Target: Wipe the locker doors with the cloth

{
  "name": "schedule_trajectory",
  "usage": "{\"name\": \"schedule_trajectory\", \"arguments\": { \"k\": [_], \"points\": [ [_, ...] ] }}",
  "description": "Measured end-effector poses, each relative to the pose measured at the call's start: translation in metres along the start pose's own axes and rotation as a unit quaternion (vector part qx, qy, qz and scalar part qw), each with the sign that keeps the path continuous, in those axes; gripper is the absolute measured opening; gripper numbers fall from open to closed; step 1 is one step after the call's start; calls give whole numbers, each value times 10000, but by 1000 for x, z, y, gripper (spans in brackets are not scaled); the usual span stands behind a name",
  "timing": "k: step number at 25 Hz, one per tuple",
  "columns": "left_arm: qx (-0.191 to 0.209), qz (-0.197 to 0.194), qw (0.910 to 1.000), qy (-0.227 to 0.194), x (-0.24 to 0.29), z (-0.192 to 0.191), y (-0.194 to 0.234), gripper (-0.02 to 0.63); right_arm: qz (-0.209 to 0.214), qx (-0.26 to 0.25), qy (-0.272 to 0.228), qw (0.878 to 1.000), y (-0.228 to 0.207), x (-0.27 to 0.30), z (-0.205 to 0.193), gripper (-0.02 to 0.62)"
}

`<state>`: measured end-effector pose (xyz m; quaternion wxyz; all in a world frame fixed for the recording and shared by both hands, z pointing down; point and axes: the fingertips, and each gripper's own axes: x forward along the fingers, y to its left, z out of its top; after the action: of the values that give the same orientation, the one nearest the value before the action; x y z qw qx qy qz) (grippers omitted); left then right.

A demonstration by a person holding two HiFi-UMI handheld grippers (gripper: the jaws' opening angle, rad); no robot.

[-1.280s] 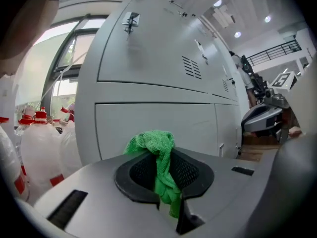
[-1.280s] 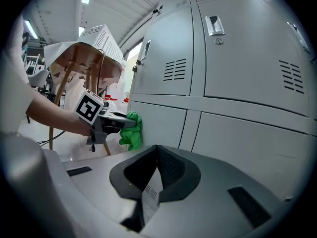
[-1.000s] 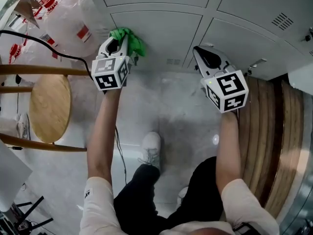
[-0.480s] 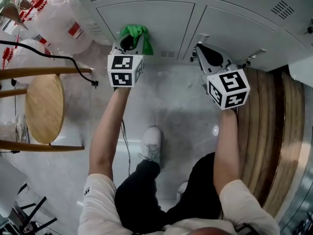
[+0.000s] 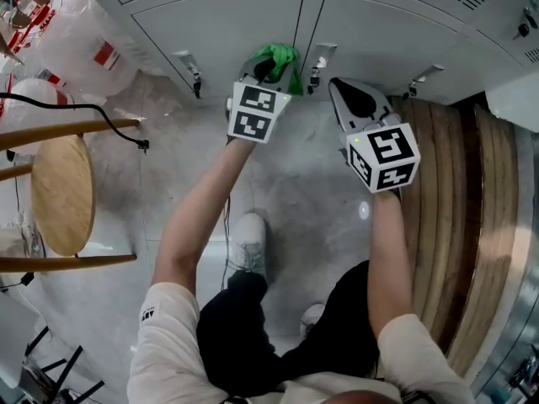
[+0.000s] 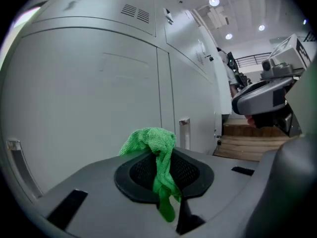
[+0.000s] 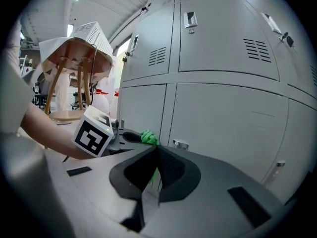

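Nothing readable — no text, label or number is legible.

The cloth (image 5: 275, 57) is bright green against the pale grey locker doors (image 5: 227, 23). The left gripper (image 5: 263, 70) and right gripper (image 5: 338, 87) are grey with black insets, each marked with black-and-white square patterns. The floor (image 5: 286, 175) is mottled grey. At the left of the frame the stool (image 5: 61, 194) is light wood; at the right the planks (image 5: 459, 183) are brown. The shoe (image 5: 250, 241) is white, the trousers (image 5: 244, 343) black.

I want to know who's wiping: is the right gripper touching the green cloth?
Apart. The head view shows the cloth, held in the left gripper, with a door handle between it and the right gripper.
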<state>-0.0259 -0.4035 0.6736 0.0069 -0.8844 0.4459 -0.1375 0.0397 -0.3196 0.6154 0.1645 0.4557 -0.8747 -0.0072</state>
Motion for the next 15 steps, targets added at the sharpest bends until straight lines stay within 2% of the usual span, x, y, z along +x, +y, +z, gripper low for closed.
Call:
{"name": "schedule_trajectory", "arguments": {
  "k": [3, 6, 9, 12, 13, 15],
  "points": [
    [79, 67, 9999, -2, -4, -5, 5, 69, -17, 52, 60, 10000, -2, -1, -10, 9],
    [-10, 339, 9994, 85, -19, -18, 26, 69, -28, 197, 23, 9998, -5, -1, -13, 9],
    [-597, 877, 9943, 123, -51, -37, 71, 69, 106, 358, -83, 9993, 1, 6, -9, 9],
    [-1000, 1650, 9811, 153, -92, -58, 128, 69, 285, 472, -144, 9984, 9, 12, -9, 9],
    [-1163, 1814, 9764, 161, -105, -66, 144, 69, 316, 460, -131, 9984, 11, 14, -10, 9],
    [-1555, 1900, 9693, 133, -125, -77, 166, 69, 374, 467, -113, 9981, 16, 20, -13, 9]
  ]
}}
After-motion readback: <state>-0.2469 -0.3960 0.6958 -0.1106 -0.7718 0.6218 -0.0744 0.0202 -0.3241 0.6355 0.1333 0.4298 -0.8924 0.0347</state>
